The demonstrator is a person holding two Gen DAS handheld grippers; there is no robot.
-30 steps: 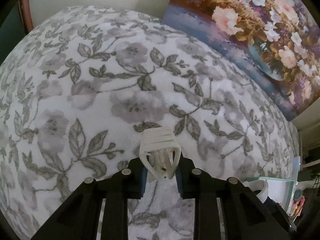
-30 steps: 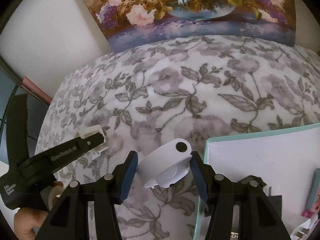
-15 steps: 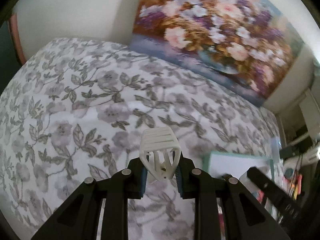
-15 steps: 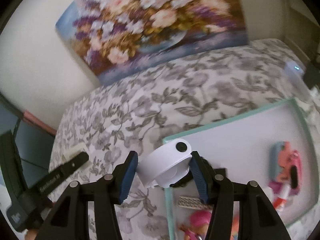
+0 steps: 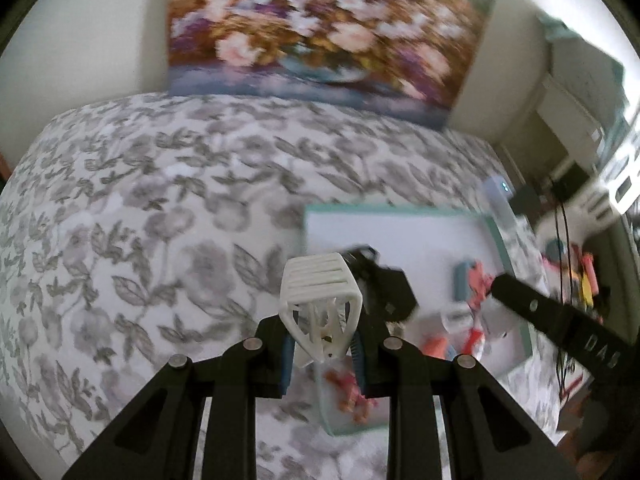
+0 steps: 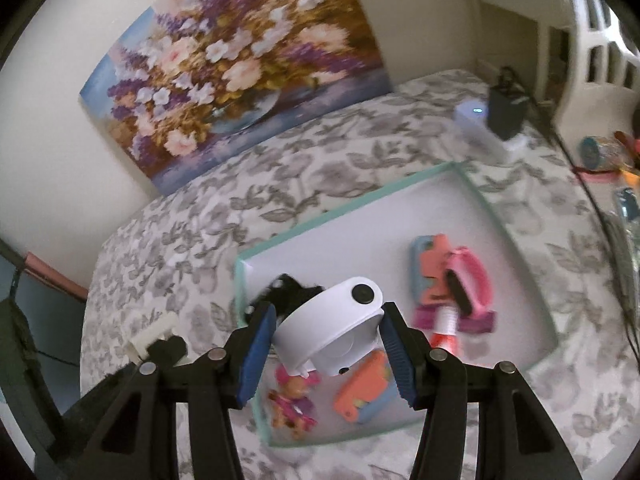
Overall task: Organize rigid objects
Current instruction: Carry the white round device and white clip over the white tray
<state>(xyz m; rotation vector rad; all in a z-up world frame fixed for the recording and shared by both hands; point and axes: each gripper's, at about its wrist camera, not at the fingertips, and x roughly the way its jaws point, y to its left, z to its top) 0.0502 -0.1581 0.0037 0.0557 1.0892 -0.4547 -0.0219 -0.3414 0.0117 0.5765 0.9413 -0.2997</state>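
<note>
Both loads carried over the floral bedspread [image 6: 360, 152] toward the teal-rimmed tray [image 6: 472, 172] at centre-right of frame. Advised: clear the rim, lower into bare white floor at upper tray, away from toys already inside, then release.

Left gripper [image 5: 322, 354] jaws clamped on white slatted cage piece [image 5: 320, 300], ribbed, openwork.

Right gripper [image 6: 326, 354] jaws clamped on white round device [image 6: 340, 324], smooth, dark dot on top.

Left gripper [image 5: 322, 354] clamped, right gripper [image 6: 325, 354] apparently gripping too (both angled downward).
</note>
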